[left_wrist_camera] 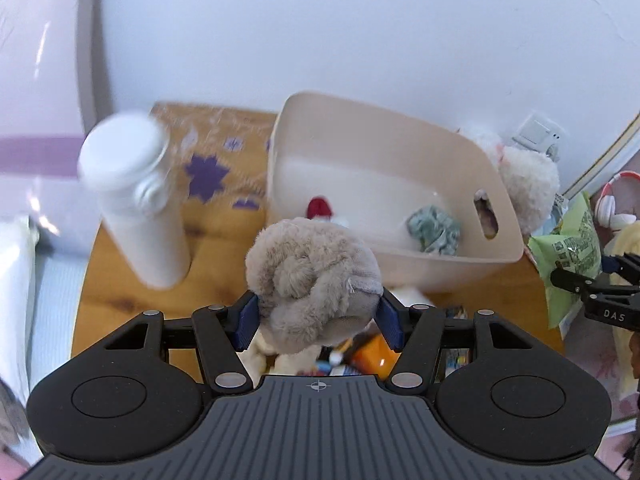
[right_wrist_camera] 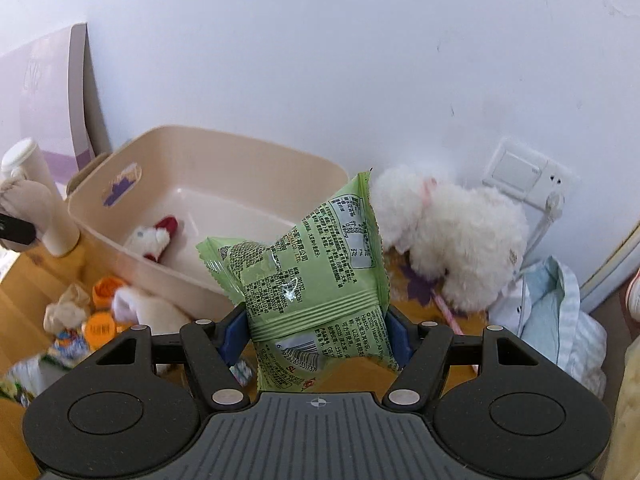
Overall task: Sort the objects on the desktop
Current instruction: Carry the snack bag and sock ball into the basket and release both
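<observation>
My left gripper (left_wrist_camera: 318,314) is shut on a beige plush toy (left_wrist_camera: 312,280) and holds it above the table, just in front of a beige plastic bin (left_wrist_camera: 440,264). The bin holds a small red-and-white plush (left_wrist_camera: 320,208) and a grey-green cloth (left_wrist_camera: 434,228). My right gripper (right_wrist_camera: 316,334) is shut on a green snack packet (right_wrist_camera: 316,264), held up in front of the same bin (right_wrist_camera: 240,148). The right gripper with the packet also shows at the right edge of the left wrist view (left_wrist_camera: 576,248).
A white bottle (left_wrist_camera: 136,196) stands left of the bin on the wooden table (left_wrist_camera: 224,248). A white fluffy plush (right_wrist_camera: 452,232) sits right of the bin by the wall socket (right_wrist_camera: 520,172). Orange bottles (right_wrist_camera: 100,320), a white plush and small wrappers lie in front of the bin. Clothes (right_wrist_camera: 560,312) lie at right.
</observation>
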A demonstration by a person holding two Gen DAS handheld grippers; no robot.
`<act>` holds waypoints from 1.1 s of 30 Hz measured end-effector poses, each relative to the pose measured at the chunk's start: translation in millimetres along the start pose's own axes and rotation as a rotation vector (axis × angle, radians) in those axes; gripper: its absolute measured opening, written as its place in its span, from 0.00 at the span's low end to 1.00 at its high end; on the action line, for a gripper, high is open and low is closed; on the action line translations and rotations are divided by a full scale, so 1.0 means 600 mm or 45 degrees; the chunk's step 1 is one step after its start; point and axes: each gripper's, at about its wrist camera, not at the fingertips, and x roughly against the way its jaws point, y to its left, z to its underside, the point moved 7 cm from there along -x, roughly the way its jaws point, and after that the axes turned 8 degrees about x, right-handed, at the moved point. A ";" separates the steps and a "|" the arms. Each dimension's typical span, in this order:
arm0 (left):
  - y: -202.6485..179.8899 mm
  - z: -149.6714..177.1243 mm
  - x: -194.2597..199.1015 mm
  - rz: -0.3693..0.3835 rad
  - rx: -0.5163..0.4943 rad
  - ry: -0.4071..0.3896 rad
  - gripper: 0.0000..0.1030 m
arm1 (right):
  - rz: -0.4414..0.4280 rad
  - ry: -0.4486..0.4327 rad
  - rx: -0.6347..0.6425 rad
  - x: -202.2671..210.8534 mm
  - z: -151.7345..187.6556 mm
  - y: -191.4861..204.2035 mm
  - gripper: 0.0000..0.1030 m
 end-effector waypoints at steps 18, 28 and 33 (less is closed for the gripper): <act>-0.123 -0.093 -0.089 0.025 -0.244 -0.069 0.59 | -0.029 -0.070 0.019 -0.072 -0.090 0.043 0.65; -0.122 -0.088 -0.164 -0.088 -0.339 -0.026 0.59 | -0.017 -0.035 0.016 -0.125 -0.092 0.058 0.65; -0.115 -0.083 -0.185 -0.096 -0.383 -0.006 0.59 | -0.008 -0.006 0.012 -0.141 -0.087 0.059 0.69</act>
